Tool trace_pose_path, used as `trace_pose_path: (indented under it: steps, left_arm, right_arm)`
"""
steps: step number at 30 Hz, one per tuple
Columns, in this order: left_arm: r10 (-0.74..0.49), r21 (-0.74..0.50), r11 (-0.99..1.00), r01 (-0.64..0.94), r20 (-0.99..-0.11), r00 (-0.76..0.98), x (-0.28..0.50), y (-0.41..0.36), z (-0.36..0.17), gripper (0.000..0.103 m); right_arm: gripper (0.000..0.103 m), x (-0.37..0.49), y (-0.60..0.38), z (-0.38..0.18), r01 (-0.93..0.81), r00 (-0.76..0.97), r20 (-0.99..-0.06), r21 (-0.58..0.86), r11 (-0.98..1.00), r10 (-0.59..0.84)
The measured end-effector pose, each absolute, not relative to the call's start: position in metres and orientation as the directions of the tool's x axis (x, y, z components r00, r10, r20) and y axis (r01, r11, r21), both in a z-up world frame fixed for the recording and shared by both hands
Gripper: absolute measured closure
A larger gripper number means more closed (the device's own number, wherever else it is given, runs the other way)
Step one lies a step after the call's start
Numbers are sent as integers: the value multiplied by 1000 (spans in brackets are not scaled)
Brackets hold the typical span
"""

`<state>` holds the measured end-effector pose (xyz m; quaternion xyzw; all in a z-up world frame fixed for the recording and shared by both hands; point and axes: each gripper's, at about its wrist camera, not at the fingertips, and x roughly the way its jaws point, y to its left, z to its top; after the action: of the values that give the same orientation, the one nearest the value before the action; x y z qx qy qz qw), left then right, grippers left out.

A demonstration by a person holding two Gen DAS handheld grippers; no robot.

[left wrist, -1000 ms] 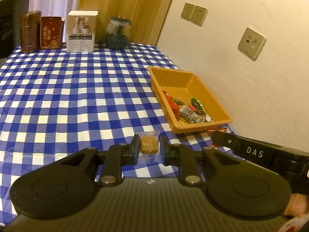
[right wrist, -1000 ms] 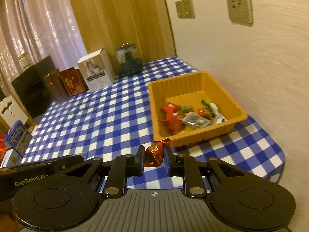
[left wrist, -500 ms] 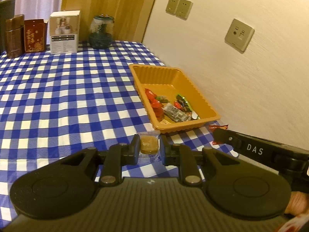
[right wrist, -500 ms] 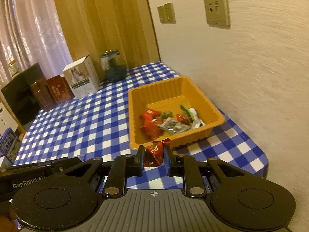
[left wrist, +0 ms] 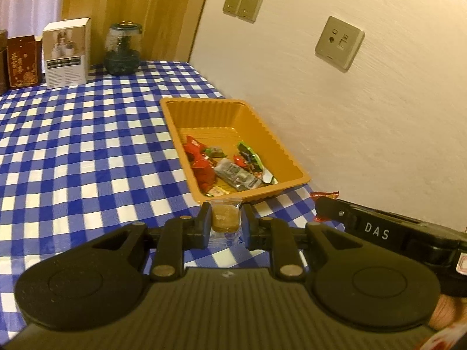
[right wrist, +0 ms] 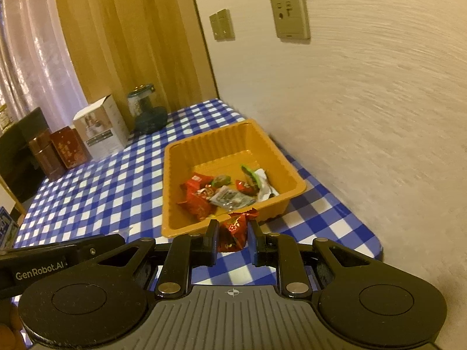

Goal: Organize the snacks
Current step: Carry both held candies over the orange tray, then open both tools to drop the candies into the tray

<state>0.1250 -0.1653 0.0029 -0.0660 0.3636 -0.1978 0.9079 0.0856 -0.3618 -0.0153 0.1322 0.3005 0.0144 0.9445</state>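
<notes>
An orange plastic tray (left wrist: 210, 109) (right wrist: 175, 192) sits on the blue checked tablecloth by the wall and holds several wrapped snacks (left wrist: 233, 172) (right wrist: 221, 195). My left gripper (left wrist: 224, 221) is shut on a clear-wrapped brown candy (left wrist: 224, 218), held just short of the tray's near rim. My right gripper (right wrist: 232, 234) is shut on a red-wrapped candy (right wrist: 233, 230), held at the tray's near rim. The right gripper also shows at the right edge of the left wrist view (left wrist: 379, 233).
At the table's far end stand a white box (left wrist: 66, 54) (right wrist: 102, 131), a dark glass jar (left wrist: 122, 49) (right wrist: 146, 108), and a red box (left wrist: 23, 58) (right wrist: 70, 151). The wall (left wrist: 364, 116) runs close along the tray's right side. The table edge (right wrist: 364, 233) lies near right.
Both grippers have moved forward and to the right toward the tray, each still holding its candy. The tray now looks larger and closer in both views.
</notes>
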Motion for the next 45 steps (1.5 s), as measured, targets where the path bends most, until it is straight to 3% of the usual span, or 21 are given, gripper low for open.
trace_pose_path:
  steps: [31,45]
  left_arm:
    - [-423,-271,906,325,-616,665,229,-209,4,84]
    - [-412,-255,911,325,-622,666,284,-208,-6,84]
  right_arm:
    - [82,201,-399,1,-21,838,-528,225,974,140]
    - [82,265,-400,-16,-81,802,-565,223,971,196]
